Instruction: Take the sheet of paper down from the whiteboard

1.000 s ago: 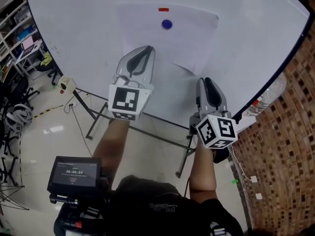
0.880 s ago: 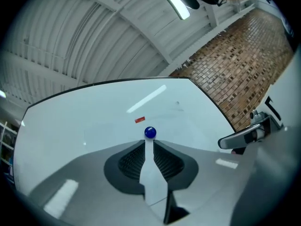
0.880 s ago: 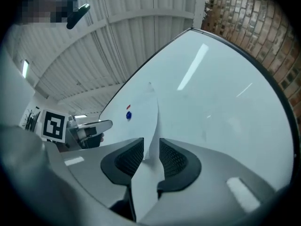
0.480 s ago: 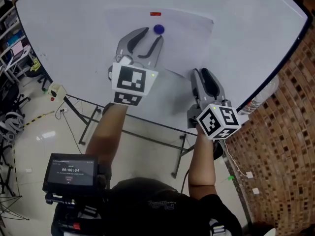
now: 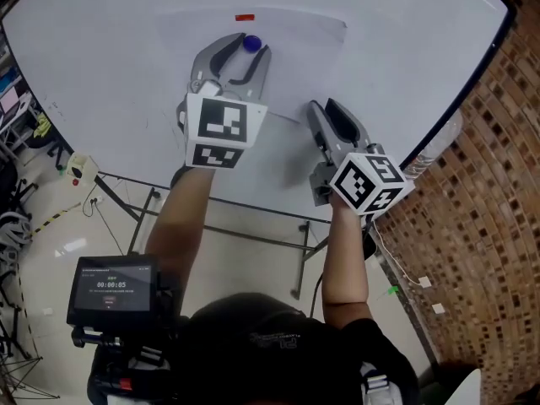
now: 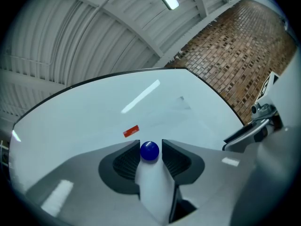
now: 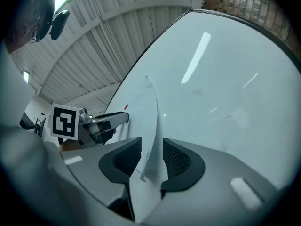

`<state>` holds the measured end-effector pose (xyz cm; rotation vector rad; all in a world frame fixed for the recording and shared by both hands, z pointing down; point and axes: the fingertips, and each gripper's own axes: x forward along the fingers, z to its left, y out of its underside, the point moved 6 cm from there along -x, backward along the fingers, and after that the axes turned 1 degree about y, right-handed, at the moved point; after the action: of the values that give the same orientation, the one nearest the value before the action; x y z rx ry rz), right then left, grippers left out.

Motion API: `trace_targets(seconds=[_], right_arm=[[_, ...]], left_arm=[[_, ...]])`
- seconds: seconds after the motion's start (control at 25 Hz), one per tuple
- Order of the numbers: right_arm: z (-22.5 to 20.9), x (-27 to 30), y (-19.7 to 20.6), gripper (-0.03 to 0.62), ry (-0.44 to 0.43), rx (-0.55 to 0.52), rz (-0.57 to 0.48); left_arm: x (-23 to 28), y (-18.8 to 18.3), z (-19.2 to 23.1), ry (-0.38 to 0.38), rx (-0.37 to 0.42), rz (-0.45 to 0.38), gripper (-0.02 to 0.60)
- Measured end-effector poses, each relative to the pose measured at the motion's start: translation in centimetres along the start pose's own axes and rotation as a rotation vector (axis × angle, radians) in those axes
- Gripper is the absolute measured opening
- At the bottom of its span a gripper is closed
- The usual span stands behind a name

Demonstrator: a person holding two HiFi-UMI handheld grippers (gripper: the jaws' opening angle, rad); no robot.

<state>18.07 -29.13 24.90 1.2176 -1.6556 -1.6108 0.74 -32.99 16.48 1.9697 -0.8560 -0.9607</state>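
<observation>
A white sheet of paper (image 5: 295, 49) hangs on the whiteboard (image 5: 101, 66), under a red strip magnet (image 5: 245, 17) and a round blue magnet (image 5: 251, 42). My left gripper (image 5: 245, 46) is up at the blue magnet (image 6: 149, 150). Its jaws are opening, and the magnet sits between the pads with a thin gap on each side. My right gripper (image 5: 324, 106) is lower right, at the sheet's bottom corner. The curled paper edge (image 7: 149, 112) runs between its pads (image 7: 176, 157), and they stand apart from it.
A brick wall (image 5: 472, 184) stands close on the right, with a plastic bottle (image 5: 440, 142) past the board's edge. The board's metal stand legs (image 5: 152, 205) reach the floor below. A small screen device (image 5: 112, 287) hangs at the person's front. Clutter lies far left.
My left gripper climbed the board from below the blue magnet to around it, and its jaws went from shut to wide. My right gripper rose a little and spread its jaws.
</observation>
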Motion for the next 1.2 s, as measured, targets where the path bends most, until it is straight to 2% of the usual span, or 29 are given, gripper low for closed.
trace_targets(seconds=[0.28,0.44,0.48,0.88,1.04,1.2], right_arm=[[0.8,-0.2,-0.3,0.141,-0.048,0.037,0.017],[0.7,0.0,-0.4,0.061,-0.013,0.038,-0.005],[0.5,0.0,-0.3,0.023,-0.003,0.039,-0.009],[0.0,-0.3,0.2,0.014,-0.013,0.115,-0.056],[-1.6,-0.5,1.3,0.014,0.019,0.111,-0.061],[-1.3,-1.2,0.9,0.014,0.072,0.066,-0.074]], left_arm=[[-0.3,-0.5,0.0,-0.018,-0.008,-0.023,0.126],[-0.3,-0.5,-0.2,-0.019,-0.005,-0.034,0.125],[-0.1,-0.4,-0.3,-0.016,-0.006,-0.036,0.124],[0.3,0.1,-0.5,0.008,-0.024,-0.034,0.123],[1.7,1.9,-1.5,0.045,-0.053,-0.027,0.122],[0.9,1.0,-1.4,0.056,-0.059,-0.041,0.121]])
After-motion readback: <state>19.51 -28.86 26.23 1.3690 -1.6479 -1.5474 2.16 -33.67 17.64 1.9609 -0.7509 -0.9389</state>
